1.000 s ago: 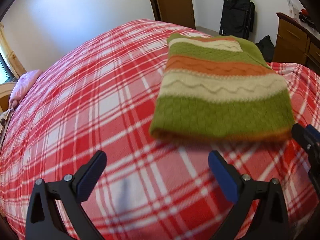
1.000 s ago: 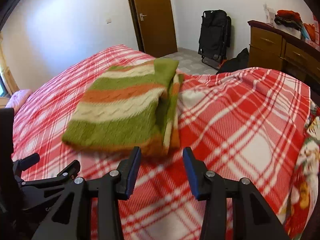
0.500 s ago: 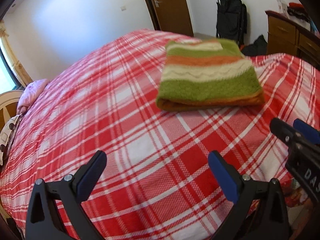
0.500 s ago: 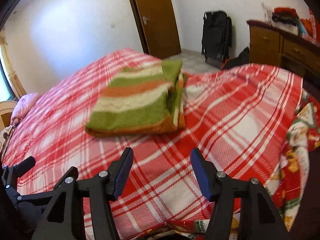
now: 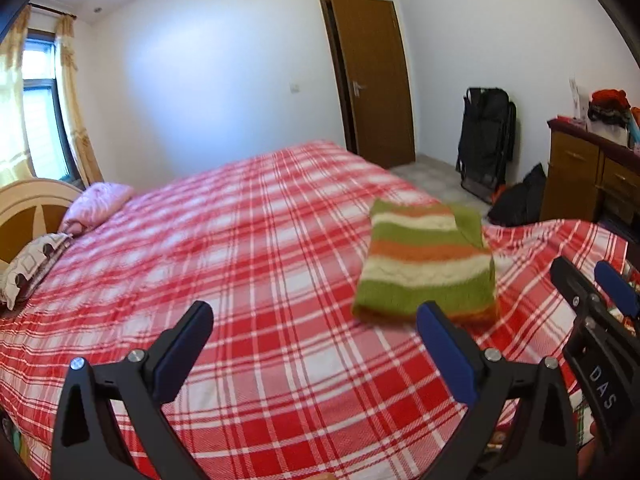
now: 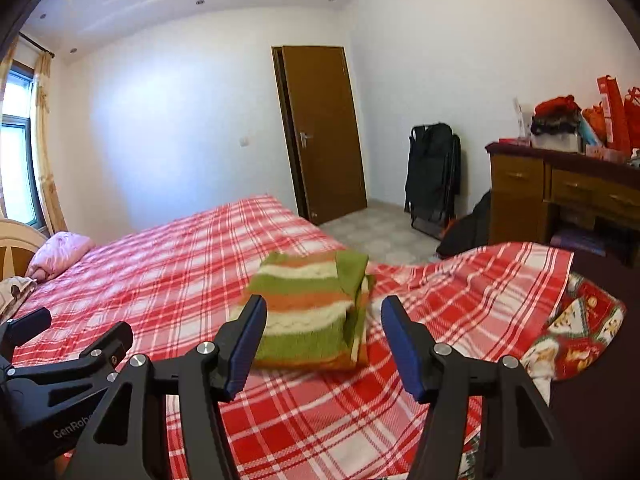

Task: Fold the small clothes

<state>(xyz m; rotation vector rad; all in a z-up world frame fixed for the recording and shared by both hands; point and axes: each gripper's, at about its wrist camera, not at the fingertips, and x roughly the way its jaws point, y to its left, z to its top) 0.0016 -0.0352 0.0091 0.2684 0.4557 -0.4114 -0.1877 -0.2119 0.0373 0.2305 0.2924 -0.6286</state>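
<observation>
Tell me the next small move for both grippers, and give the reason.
Probably none on the sweater: it lies folded into a compact block on the bed. The left gripper and right gripper are both open, empty and off the cloth. I would lift them clear and treat this piece as done.

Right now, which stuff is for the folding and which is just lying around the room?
For the folding:
striped sweater, already folded on the plaid bedspread
left gripper, open, empty
right gripper, open, empty

Just lying about:
pink pillow
black folded chair
wooden dresser
brown door
</observation>
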